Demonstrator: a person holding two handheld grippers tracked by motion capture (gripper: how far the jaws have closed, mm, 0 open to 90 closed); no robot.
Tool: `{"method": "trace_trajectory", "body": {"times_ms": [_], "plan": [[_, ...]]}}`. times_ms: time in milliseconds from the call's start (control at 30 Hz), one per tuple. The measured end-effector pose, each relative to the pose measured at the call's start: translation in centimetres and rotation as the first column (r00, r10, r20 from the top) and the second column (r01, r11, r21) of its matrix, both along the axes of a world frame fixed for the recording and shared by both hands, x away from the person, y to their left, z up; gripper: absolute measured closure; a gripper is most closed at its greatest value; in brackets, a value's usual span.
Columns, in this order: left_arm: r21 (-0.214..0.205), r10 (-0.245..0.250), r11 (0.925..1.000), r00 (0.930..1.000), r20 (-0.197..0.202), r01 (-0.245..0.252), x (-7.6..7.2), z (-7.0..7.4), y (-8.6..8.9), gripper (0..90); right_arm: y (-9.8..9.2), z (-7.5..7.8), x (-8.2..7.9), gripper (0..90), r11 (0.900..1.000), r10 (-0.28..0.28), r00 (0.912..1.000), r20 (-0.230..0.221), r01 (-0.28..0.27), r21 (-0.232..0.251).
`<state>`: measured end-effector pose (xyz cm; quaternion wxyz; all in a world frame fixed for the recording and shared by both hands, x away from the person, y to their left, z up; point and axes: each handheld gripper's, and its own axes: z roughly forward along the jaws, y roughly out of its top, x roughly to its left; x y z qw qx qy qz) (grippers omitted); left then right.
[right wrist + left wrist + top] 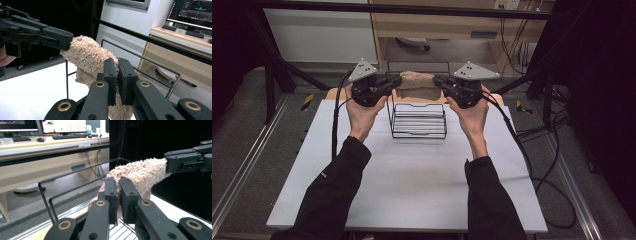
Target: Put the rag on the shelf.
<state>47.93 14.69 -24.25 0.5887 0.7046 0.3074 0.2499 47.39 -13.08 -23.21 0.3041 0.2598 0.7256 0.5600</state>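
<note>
A beige fluffy cloth point(417, 86) hangs stretched between my two grippers, just above the back of a black wire rack point(419, 121) on the white table point(412, 175). My left gripper point(397, 83) is shut on the cloth's left end and my right gripper point(438, 83) on its right end. In the left gripper view my own jaws point(119, 182) pinch the cloth point(140, 173), and the right gripper point(170, 162) clamps its far end. In the right gripper view my own jaws point(117, 62) pinch the cloth point(87, 53), with the left gripper point(68, 41) at the other end.
Thin rack wires point(50, 202) rise close to the jaws, and a rack wire point(172, 85) stands to the right. A black frame bar point(412, 9) crosses behind the table. Cables point(552, 165) trail off the right edge. A wooden desk point(37, 147) with keyboards and monitors stands beyond.
</note>
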Motion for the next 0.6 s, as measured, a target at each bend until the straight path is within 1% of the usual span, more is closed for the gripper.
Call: {"method": "trace_trajectory", "body": {"times_ms": [67, 133, 233, 300, 333, 367, 467, 567, 600], "plan": [[0.012, -0.002, 0.9999, 1.0, -0.004, 0.002, -0.2, -0.2, 0.1, 83.4, 0.0, -0.3, -0.2, 85.5, 1.0, 0.004, 1.0, -0.003, -0.004, -0.004], [0.014, -0.001, 0.9999, 0.9999, -0.016, 0.001, -0.3, -0.3, 0.1, 82.7, 0.0, -0.5, -0.2, 85.5, 0.9999, 0.008, 1.0, -0.004, -0.008, -0.008], [-0.005, -0.005, 1.0, 0.9993, -0.036, 0.004, -0.4, 0.0, 0.5, 80.2, -0.1, -0.9, -0.4, 85.5, 0.9999, 0.011, 0.9999, -0.01, -0.011, -0.012], [-0.017, -0.001, 0.9999, 0.9991, -0.042, 0.0, -0.6, 0.4, 0.8, 77.9, -0.1, -1.0, -0.4, 85.5, 0.9998, 0.014, 0.9998, -0.013, -0.014, -0.013], [-0.007, 0.015, 0.9999, 0.9991, -0.04, -0.015, -0.7, 0.9, 0.9, 76.9, -0.1, -1.0, -0.4, 85.5, 0.9998, 0.016, 0.9998, -0.012, -0.016, -0.014], [-0.007, 0.02, 0.9998, 0.9992, -0.035, -0.02, -0.8, 1.2, 1.0, 75.5, -0.1, -1.1, -0.4, 85.5, 0.9997, 0.017, 0.9998, -0.013, -0.017, -0.016], [-0.034, 0.028, 0.999, 0.999, -0.034, -0.03, -0.9, 2.6, 1.1, 74.1, -0.1, -1.3, -0.5, 85.4, 0.9996, 0.021, 0.9997, -0.015, -0.021, -0.018], [-0.027, 0.034, 0.999, 0.9986, -0.039, -0.035, -0.7, 3.5, 0.7, 75.9, -0.1, -1.5, -0.5, 85.3, 0.9995, 0.023, 0.9996, -0.017, -0.023, -0.023], [-0.018, 0.028, 0.9994, 0.9985, -0.048, -0.029, -0.4, 3.7, 0.4, 77.8, -0.1, -1.5, -0.6, 85.3, 0.9994, 0.023, 0.9996, -0.016, -0.024, -0.025]]}}
